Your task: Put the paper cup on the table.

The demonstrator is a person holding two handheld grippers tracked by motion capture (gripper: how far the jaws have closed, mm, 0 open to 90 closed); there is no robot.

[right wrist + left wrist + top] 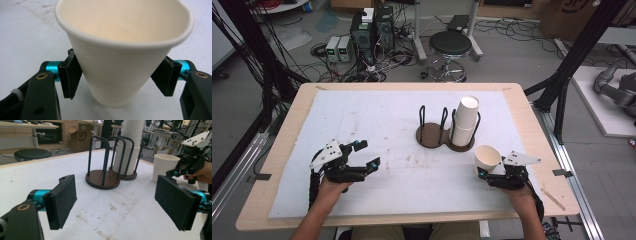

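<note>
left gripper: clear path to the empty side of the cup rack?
Probably yes. The left gripper is open with nothing in it, and bare white mat lies between it and the rack's empty side.

The cup's (122,50) rim is cut off by the right gripper view's top edge. The stack's (130,147) top is cut off in the left gripper view.

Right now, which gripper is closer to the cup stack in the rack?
The right gripper, which holds a single cup, sits just in front of the stack, slightly to its right. The left gripper hangs open well off to the stack's left.
</note>
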